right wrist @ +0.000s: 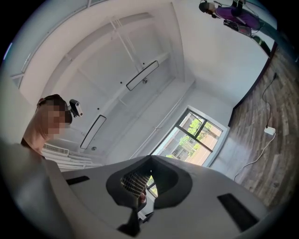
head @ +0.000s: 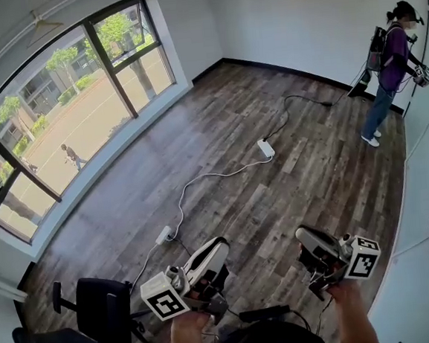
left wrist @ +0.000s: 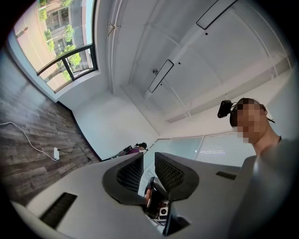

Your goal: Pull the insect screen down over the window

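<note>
Fingers (head: pixel 209 257) of the left gripper (head: pixel 221 243) stand a narrow gap apart with nothing between them. Those of the right gripper (head: pixel 303 234) meet at their tips and are also empty.

In the head view both grippers sit low in the person's hands, tips pointing out over the wood floor (head: pixel 310 158). The window (head: pixel 67 113) lies far beyond the left fingertips and off to their left; the insect screen cannot be made out on it. A white cable (head: pixel 207 176) with a power strip (head: pixel 265 148) crosses the floor ahead of the fingertips. An office chair (head: pixel 100 311), seen only in this view, stands just left of the left gripper. Another person (head: pixel 387 58) stands far past the right fingertips.

The left gripper view looks upward instead. A long ceiling light (left wrist: pixel 161 75), out of the head view, hangs above the fingertips, the window sits far up to their left, and the other person appears small just beside them.

In the right gripper view the window shows just right of the joined tips, and a sliver of it shows through the slit below them.
</note>
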A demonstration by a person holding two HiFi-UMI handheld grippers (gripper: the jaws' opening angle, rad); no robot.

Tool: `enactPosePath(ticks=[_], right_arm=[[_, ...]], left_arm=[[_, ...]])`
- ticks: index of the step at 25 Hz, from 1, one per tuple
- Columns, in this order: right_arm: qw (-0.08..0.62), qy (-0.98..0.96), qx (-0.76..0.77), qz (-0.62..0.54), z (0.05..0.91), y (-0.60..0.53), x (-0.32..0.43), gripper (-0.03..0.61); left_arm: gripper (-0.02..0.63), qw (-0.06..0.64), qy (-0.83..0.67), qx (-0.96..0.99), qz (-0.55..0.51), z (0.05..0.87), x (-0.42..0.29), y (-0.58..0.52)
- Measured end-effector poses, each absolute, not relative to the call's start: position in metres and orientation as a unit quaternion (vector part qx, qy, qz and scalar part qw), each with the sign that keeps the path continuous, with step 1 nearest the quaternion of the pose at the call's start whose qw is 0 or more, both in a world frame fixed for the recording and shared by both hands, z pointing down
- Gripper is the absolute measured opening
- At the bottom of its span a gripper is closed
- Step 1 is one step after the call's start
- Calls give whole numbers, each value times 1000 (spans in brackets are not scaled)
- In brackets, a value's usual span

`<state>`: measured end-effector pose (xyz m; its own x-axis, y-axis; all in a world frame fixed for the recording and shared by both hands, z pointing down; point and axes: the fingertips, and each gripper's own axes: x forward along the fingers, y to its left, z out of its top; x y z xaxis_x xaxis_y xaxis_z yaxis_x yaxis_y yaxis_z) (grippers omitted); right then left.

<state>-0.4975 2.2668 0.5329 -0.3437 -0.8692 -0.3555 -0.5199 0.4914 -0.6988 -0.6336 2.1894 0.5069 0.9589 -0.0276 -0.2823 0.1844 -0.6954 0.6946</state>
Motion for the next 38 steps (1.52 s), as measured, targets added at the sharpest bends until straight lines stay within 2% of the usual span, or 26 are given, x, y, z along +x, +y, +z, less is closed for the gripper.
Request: enactPosePath(ticks=[10,20,31,38], right_arm=[[306,788,-488,-218,532,2275,-458,9],[271,791,-517,-186,524,2235,-431,21],[227,807,-509,-197,520,2088,-416,38],[225,816,-491,-206,514,1994,-421,38]], left_arm=[[74,370,27,921,-115,512,-599,2199],[75,340,47,931,-125,503,-563,2158],[75,354,39,916,-182,508,-551,2014],[75,338,35,926,-166,498,-545,1939]])
